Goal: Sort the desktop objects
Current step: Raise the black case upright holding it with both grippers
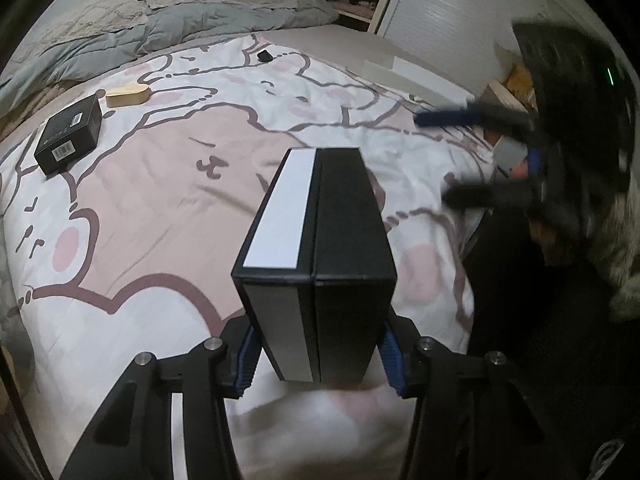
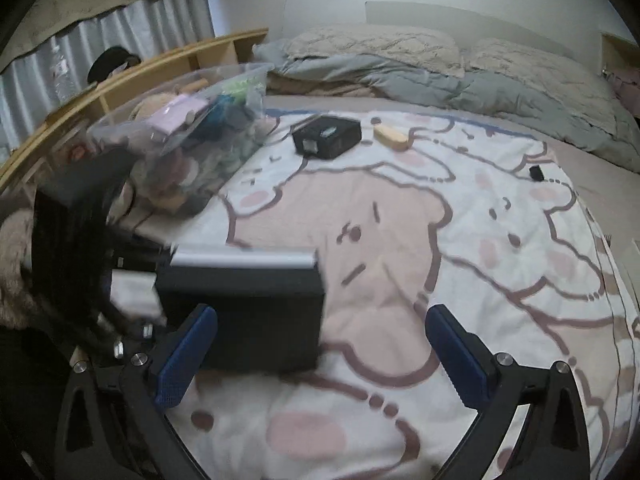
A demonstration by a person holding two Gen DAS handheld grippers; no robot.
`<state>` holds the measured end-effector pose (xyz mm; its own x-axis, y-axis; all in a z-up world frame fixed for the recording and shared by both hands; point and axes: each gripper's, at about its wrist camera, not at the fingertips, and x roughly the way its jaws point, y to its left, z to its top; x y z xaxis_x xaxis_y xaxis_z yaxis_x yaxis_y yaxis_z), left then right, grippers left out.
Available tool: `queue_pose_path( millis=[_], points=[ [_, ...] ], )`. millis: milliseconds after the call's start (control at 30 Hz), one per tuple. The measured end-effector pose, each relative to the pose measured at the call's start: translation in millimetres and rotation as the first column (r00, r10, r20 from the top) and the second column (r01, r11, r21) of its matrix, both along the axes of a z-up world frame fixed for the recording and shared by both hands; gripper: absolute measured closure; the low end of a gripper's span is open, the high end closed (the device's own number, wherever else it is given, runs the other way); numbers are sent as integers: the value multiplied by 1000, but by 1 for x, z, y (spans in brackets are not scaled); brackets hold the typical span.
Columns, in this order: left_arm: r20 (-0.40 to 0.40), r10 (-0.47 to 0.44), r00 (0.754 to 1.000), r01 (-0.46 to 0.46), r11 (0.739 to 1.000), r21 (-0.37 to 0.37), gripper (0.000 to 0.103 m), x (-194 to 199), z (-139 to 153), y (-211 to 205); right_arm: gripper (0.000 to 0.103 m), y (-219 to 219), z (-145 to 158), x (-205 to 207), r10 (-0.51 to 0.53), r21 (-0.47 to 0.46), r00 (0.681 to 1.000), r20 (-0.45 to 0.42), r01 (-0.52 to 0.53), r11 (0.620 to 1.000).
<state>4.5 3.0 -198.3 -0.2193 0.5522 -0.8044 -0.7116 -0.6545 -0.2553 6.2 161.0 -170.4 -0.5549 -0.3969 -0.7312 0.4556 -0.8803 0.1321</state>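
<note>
The tall black rectangular box with a white side panel (image 1: pixel 316 264) stands upright on the pink-and-white cartoon-print bedspread (image 1: pixel 160 216), near its front edge. The left hand-held gripper (image 1: pixel 320 364), tilted downward, clamps that box's lower sides between blue pads. Beyond the box lies wide open bedspread; well apart from it, far back, sit a small black cardboard carton (image 1: pixel 68 136) and a tan oblong case (image 1: pixel 126 95). The right hand-held gripper (image 2: pixel 320 356), beside the box, has jaws spread wide, empty
</note>
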Motion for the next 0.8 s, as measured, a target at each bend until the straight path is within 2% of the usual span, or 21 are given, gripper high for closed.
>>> queue_pose_path(
  millis=[233,300,533,667,800],
  points=[
    [91,82,992,-86,995,48,53,-15,7,1,0,-11,-34,6,-12,67,996,84,6,998],
    [97,89,991,-93,995,39,53,-17,8,4,0,-11,-45,3,-54,94,992,110,44,995],
    [83,81,993,-82,997,8,53,-21,12,16,0,-3,-83,-7,-139,41,942,305,133,990],
    [100,89,991,-86,996,-27,52,-25,7,19,0,0,-88,-6,-184,64,934,307,172,983],
    [103,79,991,-70,993,-90,50,-22,-6,28,0,1,-89,-1,-173,60,941,290,163,985]
  ],
)
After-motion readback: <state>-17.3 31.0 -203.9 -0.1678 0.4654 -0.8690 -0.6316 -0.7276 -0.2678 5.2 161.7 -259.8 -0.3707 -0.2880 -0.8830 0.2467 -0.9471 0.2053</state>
